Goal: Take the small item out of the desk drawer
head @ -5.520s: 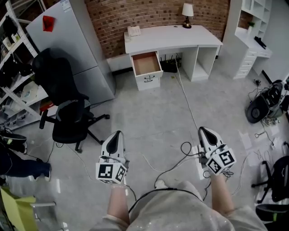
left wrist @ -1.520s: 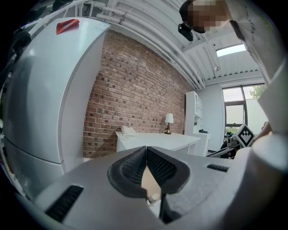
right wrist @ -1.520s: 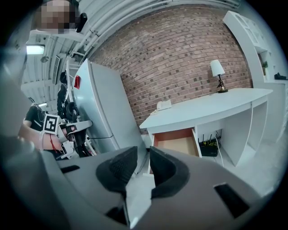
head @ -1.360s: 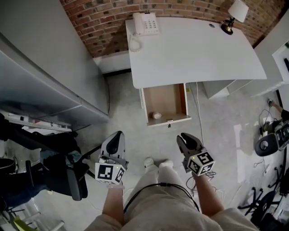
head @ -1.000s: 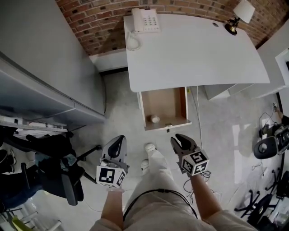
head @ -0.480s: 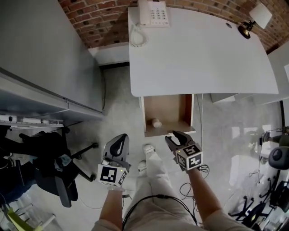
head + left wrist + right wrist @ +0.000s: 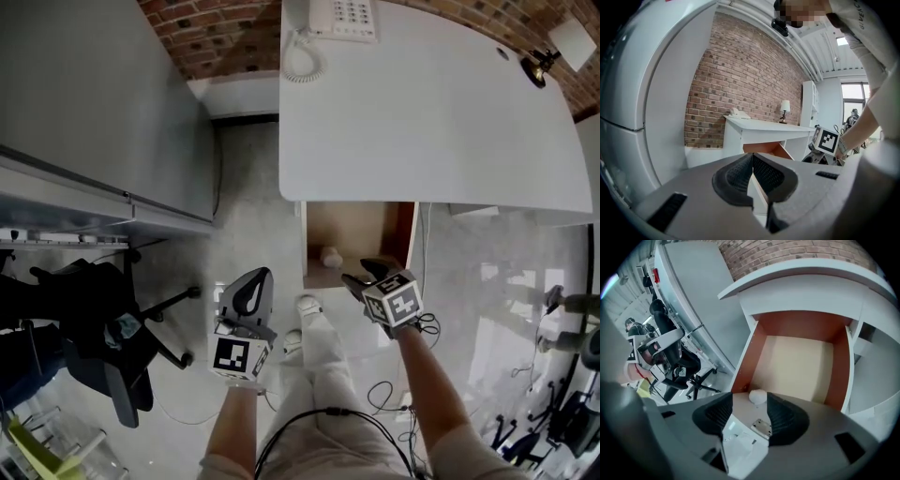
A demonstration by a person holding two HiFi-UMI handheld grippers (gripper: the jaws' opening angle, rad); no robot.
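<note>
The white desk has its wooden drawer pulled open. A small whitish round item lies at the drawer's near left corner. My right gripper hovers over the drawer's front edge, just right of the item, with its jaws opening and nothing between them. In the right gripper view the item shows just beyond the gap of the right gripper, inside the drawer. My left gripper hangs left of the drawer over the floor. The left gripper is shut and empty.
A white telephone and a desk lamp stand on the desk. A tall grey cabinet rises at the left, with a black office chair below it. Cables trail on the floor by my legs.
The view has closed in on the desk. My right gripper has moved forward to the drawer's front edge and its jaws have spread. The left gripper stays shut and low.
</note>
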